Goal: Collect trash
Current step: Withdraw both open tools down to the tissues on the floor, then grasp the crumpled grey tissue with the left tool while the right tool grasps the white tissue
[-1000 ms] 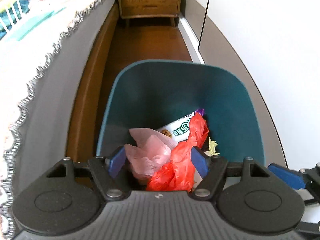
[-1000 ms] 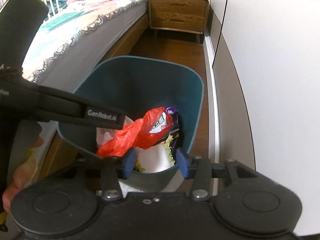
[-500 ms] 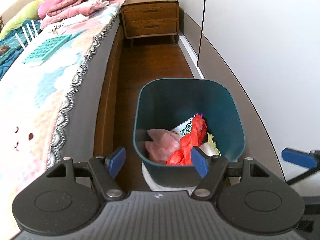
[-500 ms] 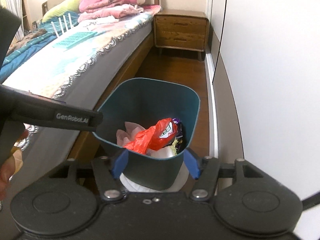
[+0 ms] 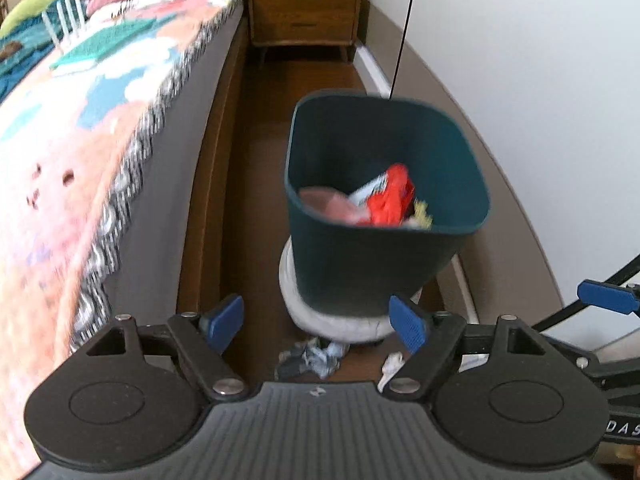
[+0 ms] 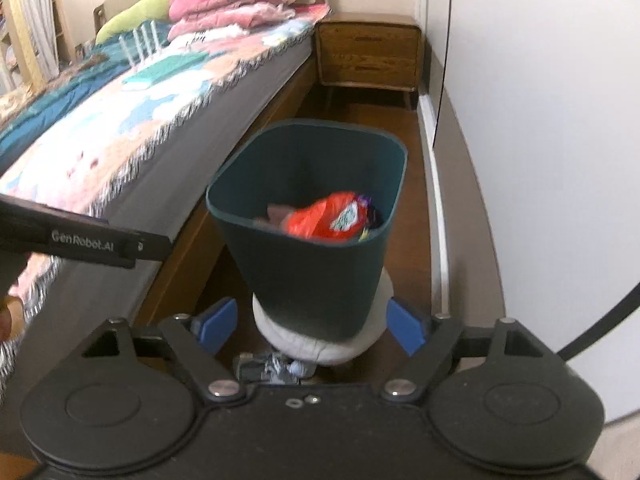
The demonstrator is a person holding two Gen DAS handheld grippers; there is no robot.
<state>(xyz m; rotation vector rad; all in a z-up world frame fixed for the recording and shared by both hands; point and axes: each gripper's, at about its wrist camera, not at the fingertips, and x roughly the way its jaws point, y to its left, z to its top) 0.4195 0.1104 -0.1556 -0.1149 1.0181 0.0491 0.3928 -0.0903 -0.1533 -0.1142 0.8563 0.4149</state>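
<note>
1. the teal bin point(image 5: 384, 264) stands on the wooden floor point(image 5: 304, 80) between bed and wall, at 12 o'clock from both grippers.
2. inside lie a red bag point(image 5: 390, 200) and pink paper point(image 5: 324, 202).
3. a crumpled wrapper point(image 5: 310, 360) lies on the floor at the bin's 6 o'clock.
4. left gripper point(image 5: 318, 322) jaws wide, empty.
5. right gripper point(image 6: 310, 326) jaws wide, empty.
6. bed point(image 6: 120, 120) at 9 o'clock, nightstand point(image 6: 370, 54) beyond.

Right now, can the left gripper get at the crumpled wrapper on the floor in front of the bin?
Probably yes. The left gripper is open and empty, the crumpled wrapper lies on bare floor just below it, and the bin stands behind, not between.
</note>
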